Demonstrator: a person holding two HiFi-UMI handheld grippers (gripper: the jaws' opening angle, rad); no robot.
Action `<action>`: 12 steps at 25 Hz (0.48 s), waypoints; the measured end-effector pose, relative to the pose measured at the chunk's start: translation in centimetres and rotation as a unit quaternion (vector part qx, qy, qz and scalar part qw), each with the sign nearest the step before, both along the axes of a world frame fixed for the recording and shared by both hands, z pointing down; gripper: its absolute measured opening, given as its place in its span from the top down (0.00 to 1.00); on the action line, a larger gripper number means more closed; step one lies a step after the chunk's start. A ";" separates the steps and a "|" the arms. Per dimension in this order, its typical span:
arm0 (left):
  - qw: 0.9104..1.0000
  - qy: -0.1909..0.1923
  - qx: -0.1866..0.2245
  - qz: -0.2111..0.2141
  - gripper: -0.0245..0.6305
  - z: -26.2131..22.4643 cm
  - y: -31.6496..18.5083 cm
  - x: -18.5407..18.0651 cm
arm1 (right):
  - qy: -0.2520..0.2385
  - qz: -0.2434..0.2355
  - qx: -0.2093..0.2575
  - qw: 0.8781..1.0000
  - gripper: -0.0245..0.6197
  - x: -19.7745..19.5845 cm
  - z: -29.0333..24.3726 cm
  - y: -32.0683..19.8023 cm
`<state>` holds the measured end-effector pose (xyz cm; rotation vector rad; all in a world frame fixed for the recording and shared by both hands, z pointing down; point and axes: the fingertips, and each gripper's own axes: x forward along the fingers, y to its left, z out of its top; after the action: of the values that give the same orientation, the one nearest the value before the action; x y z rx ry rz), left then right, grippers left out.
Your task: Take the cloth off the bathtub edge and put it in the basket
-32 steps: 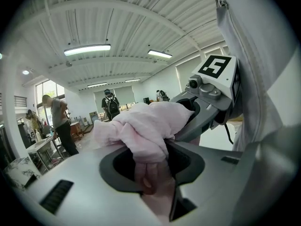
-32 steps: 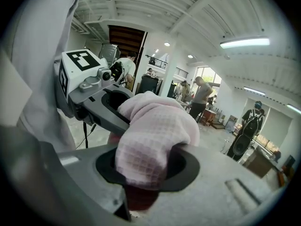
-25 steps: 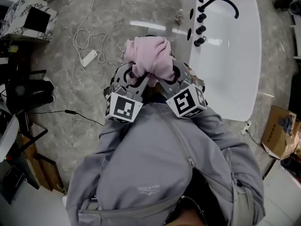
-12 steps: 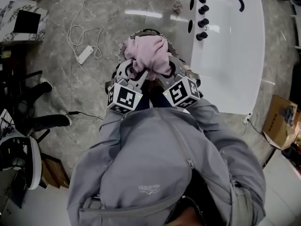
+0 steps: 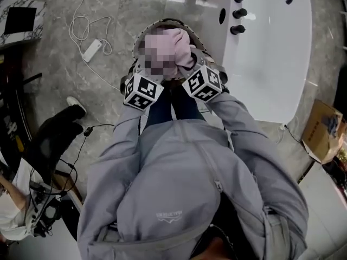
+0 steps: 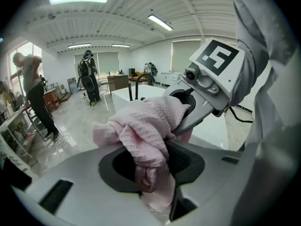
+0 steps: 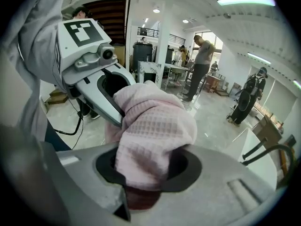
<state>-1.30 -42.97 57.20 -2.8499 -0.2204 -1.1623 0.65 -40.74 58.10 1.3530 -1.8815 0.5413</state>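
Both left gripper (image 6: 153, 173) and right gripper (image 7: 146, 182) clamped jaws on cloth (image 5: 183, 43).
Cloth had shifted from beside tub (image 5: 271, 64) to over basket (image 5: 160, 21); release pending.

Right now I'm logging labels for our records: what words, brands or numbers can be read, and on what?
Nothing reads clearly.
Grey jacket print: too blurred to read.
Cardboard box print: too small to read.
Marker cubes: square patterns only, no words.

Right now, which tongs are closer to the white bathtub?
Right. The right tongs grip the pink cloth on the side next to the bathtub; the left tongs grip it on the far side.
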 end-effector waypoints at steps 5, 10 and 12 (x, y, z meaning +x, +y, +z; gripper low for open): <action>0.996 -0.080 -0.026 -0.013 0.69 4.7 -0.3 -0.5 | -0.029 0.040 -0.095 0.994 0.72 1.1 5.6 1.0; 0.985 -0.153 -0.054 -0.064 0.54 8.5 -1.4 -3.0 | -0.045 0.085 -0.168 0.981 0.48 2.5 9.0 3.3; 0.983 -0.156 -0.059 -0.072 0.54 8.8 -1.5 -3.6 | -0.055 0.091 -0.166 0.980 0.47 2.7 8.8 3.5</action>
<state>-4.87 -44.52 65.96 -2.8058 -0.1007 -1.6804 3.32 -37.21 66.94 1.2965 -1.6678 0.9932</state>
